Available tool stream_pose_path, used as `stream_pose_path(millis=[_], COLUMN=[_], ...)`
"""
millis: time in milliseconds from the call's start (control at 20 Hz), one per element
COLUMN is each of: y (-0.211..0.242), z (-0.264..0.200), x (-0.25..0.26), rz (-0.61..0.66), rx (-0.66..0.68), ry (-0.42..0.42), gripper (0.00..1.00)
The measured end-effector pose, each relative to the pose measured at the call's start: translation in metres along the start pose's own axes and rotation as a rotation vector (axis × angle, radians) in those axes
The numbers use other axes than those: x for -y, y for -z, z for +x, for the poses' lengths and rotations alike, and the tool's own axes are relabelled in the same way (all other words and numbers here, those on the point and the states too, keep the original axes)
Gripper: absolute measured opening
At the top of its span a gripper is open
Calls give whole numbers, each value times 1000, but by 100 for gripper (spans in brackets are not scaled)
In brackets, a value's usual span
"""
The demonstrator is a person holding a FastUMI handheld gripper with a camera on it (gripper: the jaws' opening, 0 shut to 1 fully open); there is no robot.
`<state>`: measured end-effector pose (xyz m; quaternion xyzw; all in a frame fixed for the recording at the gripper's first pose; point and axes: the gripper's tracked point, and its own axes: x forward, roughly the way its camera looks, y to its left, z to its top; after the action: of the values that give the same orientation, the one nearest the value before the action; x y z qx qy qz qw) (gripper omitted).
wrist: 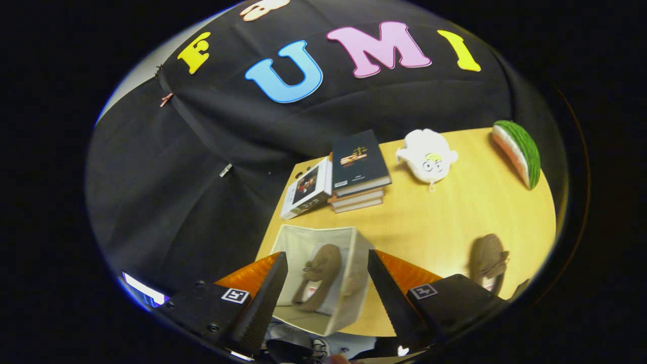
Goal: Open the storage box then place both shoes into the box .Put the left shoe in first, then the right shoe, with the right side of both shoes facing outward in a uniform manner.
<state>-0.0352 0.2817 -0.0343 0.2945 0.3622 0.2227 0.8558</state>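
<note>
Tabletop [429, 222] | box [349, 283] lying open, one shoe [321, 275] inside between jaws | jaws [327, 283] hanging apart, empty | second shoe [488, 263] waiting beside them

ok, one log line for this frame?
tongs: open, empty | storage box: open, one shoe inside | second shoe: on table

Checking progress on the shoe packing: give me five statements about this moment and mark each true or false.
1. One brown shoe lies inside the open storage box. True.
2. The second shoe is also in the box. False: it sits on the wooden table, apart from the box.
3. The hand-held gripper is shut on a shoe. False: its fingers are open, holding nothing.
4. A stack of books lies beyond the box. True.
5. The watermelon slice toy rests on the books. False: it stands on the table.
</note>
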Motion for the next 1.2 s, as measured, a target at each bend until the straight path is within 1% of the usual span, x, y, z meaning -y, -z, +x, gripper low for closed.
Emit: stream_pose_path(millis=[150, 350, 450, 650, 750, 850, 1050, 1200], y=[-2, 11, 25, 73, 94, 116, 153, 167], z=[-28, -51, -58, -69, -70, -67, -52, -34], x=[63, 145, 184, 256, 282, 300, 315, 329], rz=[-31, -54, -72, -143, -166, -162, -144, -155], rx=[9, -6, -30, -131, -169, -210, -282, -314], ry=[71, 179, 237, 339, 368, 374, 357, 363], gripper=[98, 99, 99, 99, 98, 98, 98, 95])
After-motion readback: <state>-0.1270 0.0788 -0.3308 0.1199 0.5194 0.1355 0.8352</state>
